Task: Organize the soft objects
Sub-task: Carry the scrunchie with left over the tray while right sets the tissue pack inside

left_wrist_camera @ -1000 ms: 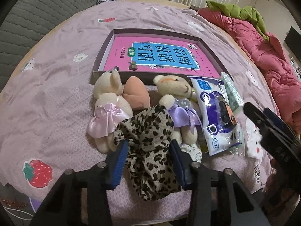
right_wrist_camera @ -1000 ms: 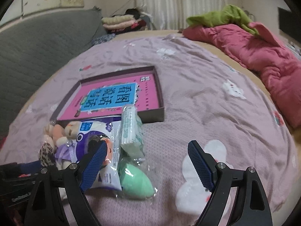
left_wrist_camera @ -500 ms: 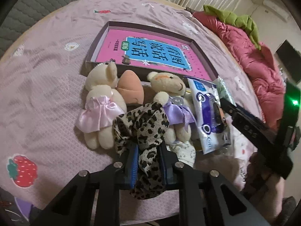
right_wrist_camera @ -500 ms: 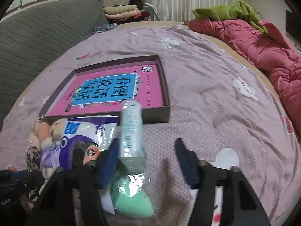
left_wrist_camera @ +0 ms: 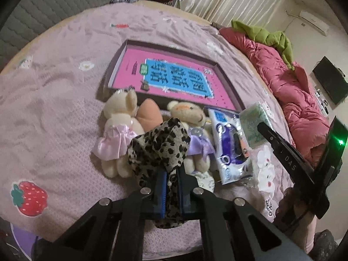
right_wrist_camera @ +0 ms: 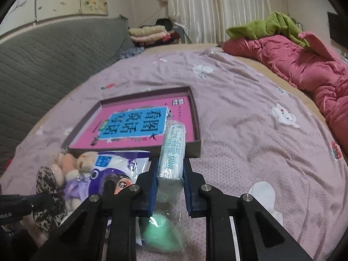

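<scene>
Now your left gripper (left_wrist_camera: pixel 171 192) pinches the scarf (left_wrist_camera: pixel 159 145); right gripper (right_wrist_camera: pixel 169 187) is closing on the tissues (right_wrist_camera: pixel 173 152). Box (right_wrist_camera: pixel 196 150) beyond holds no toys; bears (left_wrist_camera: pixel 121 126) wait beside it.

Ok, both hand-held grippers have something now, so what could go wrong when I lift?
1. The left hand-held gripper pinches only a fold of the leopard cloth, which drapes over the bears; lifting may drag them along.
2. The right hand-held gripper, jaws closing, grips the tissue pack at its near end; the long free end may sag or slip out.
</scene>
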Tool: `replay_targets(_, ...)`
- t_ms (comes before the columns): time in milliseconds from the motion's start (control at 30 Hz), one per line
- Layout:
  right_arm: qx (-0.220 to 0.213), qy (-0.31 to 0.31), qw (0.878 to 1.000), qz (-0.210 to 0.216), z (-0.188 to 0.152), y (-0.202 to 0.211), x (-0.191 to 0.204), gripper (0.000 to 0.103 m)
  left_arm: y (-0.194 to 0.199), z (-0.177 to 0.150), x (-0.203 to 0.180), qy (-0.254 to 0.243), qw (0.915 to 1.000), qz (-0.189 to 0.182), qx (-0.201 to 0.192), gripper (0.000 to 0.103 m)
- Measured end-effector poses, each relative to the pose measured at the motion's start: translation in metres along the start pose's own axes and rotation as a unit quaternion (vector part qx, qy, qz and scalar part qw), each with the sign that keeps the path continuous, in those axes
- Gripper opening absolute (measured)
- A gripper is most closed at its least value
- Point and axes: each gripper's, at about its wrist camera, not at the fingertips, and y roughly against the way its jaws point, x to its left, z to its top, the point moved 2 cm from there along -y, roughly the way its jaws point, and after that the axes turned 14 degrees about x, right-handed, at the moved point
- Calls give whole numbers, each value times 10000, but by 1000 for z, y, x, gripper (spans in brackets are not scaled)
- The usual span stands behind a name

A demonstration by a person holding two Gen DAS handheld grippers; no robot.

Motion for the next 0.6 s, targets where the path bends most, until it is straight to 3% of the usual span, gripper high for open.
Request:
replay_targets(333,-292,-67,9991,310,2,19,2,21,31,4,-10,-189,9981,-50,-583,8)
replay_targets(600,-482,-231,9975,464,21,22,1,21,38,23,-12,-190,9965,2,-819,8)
